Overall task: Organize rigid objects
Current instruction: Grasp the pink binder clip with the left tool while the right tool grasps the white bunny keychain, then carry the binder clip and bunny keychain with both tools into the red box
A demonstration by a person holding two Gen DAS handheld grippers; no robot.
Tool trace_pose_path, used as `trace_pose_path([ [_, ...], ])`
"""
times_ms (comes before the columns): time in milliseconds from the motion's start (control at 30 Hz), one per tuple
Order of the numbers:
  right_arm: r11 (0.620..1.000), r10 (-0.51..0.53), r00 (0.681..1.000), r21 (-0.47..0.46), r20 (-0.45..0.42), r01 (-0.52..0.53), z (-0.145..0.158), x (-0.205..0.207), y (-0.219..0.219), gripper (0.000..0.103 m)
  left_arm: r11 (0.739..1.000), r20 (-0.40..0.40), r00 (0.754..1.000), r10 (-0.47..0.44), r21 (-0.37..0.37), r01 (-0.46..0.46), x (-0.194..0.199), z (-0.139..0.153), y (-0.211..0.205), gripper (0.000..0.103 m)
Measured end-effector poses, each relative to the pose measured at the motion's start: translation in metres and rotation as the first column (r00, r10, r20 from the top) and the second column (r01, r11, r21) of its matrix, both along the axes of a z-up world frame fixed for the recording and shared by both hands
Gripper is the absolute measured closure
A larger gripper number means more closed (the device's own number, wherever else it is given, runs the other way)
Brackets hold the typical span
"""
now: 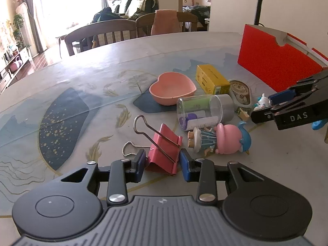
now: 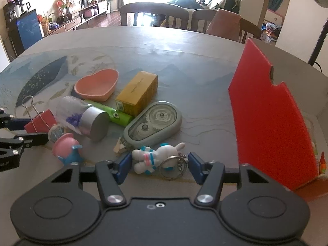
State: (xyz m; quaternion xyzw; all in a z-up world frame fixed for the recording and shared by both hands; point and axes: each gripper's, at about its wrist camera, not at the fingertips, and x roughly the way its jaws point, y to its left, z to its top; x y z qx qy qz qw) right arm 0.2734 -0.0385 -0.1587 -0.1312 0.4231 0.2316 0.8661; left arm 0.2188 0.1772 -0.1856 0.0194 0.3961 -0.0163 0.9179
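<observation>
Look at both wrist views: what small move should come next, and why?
Probably lift the left tool slightly: its pads already press both sides of the red binder clip, which rests on the table. The right tool only straddles the rabbit keychain, with gaps showing, so it should close first.

Glossy pink metal binder clip [image 1: 164,149], clear smooth plastic jar [image 1: 202,110], matt pink plastic heart bowl [image 1: 172,90].
</observation>
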Motion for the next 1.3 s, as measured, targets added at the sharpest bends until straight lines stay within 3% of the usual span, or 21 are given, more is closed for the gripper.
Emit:
trace_pose_path([
  [500, 0.999, -0.024, 1.0, 0.042, 0.01, 0.023, 0.038, -0.037, -0.007, 0.044, 0.989, -0.02, 0.996, 0.088, -0.119, -0.09, -0.019, 0.019, 0.022, 0.071],
  [1067, 0.995, -0.018, 0.999, 0.098, 0.041, 0.014, 0.083, -0.089, -0.004, 0.044, 0.988, -0.005, 0.998, 0.062, -0.144, -0.062, -0.061, 0.042, 0.015, 0.074],
  [1300, 0.993, -0.029, 0.997, 0.119, 0.077, 0.02, 0.105, -0.103, -0.011, 0.045, 0.986, -0.008, 1.0, 0.019, -0.164, -0.02, -0.075, 0.066, 0.006, 0.074],
])
